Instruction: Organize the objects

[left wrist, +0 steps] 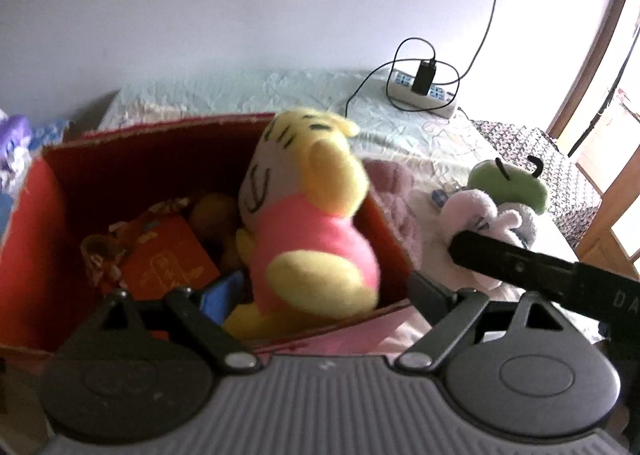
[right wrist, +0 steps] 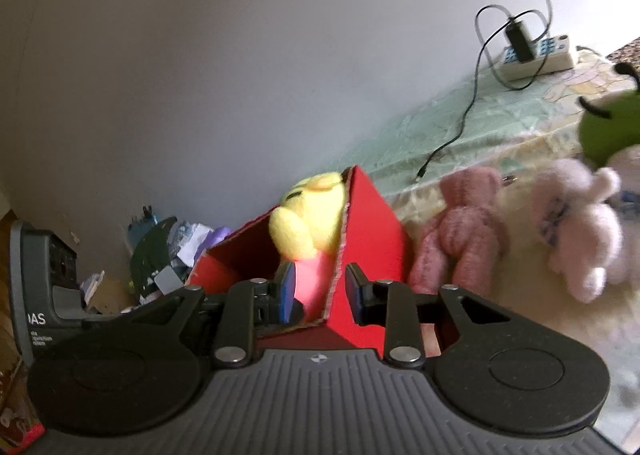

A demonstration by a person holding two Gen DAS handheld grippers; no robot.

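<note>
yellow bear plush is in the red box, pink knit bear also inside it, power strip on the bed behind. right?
Not quite. The pink knit bear lies outside the red box, beside it on the bed; the right wrist view shows it. The yellow bear plush and power strip are as stated.

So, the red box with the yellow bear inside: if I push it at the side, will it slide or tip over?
The red box looks like thin cardboard with frayed edges, so its wall would probably flex. It rests on soft bedding, so it would likely drag rather than slide. The yellow bear stands above the rim, so it may tip.
</note>
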